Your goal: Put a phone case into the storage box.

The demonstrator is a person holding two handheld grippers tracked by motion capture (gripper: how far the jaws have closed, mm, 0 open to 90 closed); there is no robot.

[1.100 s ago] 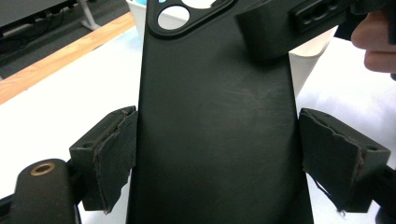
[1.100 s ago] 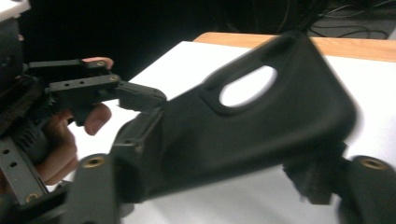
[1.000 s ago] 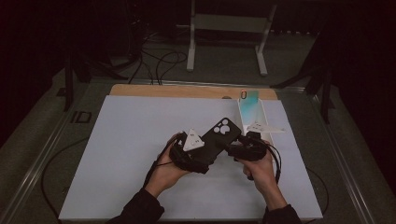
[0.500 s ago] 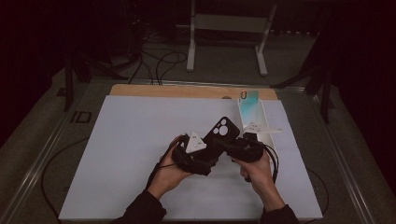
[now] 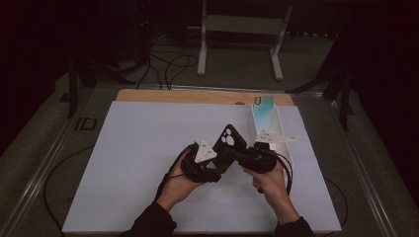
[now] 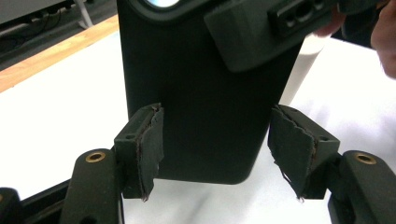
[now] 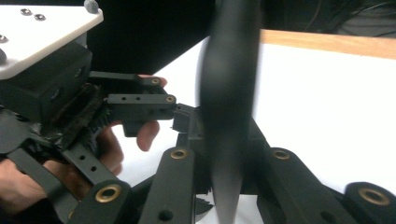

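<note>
Phone [image 5: 228,139] now steeper above the mat; right claw [image 7: 224,154] clamped on it, left claw [image 6: 215,140] apart.

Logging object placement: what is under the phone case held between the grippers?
Under the phone case lies the white mat, bare where visible. The grippers and hands cover the patch directly beneath.

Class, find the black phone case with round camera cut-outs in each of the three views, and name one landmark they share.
High view: black phone case at centre, raised between both tools.
Left gripper view: fills upper centre, between the spread pads.
Right gripper view: edge-on, blurred, centre.
Shared landmark: white tabletop with wooden far edge.
</note>
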